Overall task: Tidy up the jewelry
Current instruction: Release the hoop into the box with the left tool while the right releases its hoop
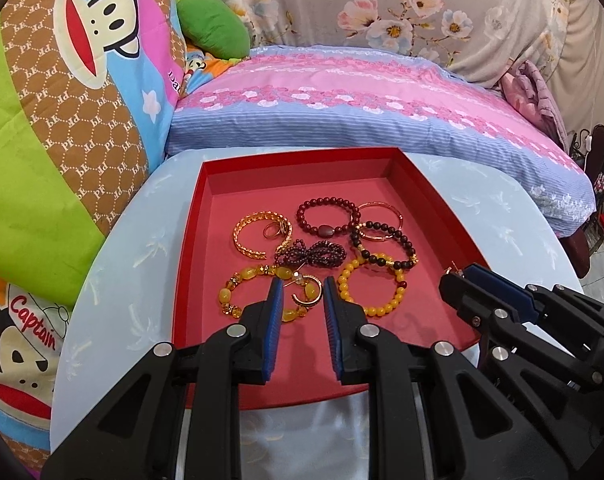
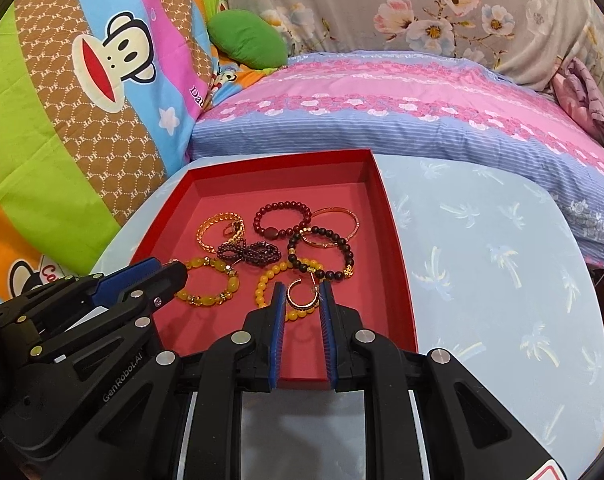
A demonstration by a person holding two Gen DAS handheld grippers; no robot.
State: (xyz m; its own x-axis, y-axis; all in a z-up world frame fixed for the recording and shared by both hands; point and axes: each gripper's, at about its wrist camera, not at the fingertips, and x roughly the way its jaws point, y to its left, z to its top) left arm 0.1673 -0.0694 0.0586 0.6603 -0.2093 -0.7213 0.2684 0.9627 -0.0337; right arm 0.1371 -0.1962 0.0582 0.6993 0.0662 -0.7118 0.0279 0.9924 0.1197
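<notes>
A red tray (image 1: 190, 256) (image 2: 395, 272) on a light blue table holds several bracelets: a red bead one (image 1: 327, 216) (image 2: 282, 216), a dark bead one (image 1: 385, 248), yellow bead ones (image 1: 373, 292) (image 2: 208, 282), a gold cuff (image 1: 258, 236) and a gold bangle (image 2: 337, 226). A gold hoop earring (image 1: 306, 295) hangs between my left gripper's (image 1: 302, 292) pads. Another hoop earring (image 2: 302, 294) hangs between my right gripper's (image 2: 302, 294) pads. Both grippers hover low over the tray's near half, side by side. Whether the pads touch the earrings is unclear.
The table (image 2: 481, 280) stands against a bed with a pink and blue pillow (image 1: 361, 104), a cartoon monkey quilt (image 1: 62, 120) at the left and floral fabric (image 1: 381, 8) behind. Table surface lies right of the tray in the right wrist view.
</notes>
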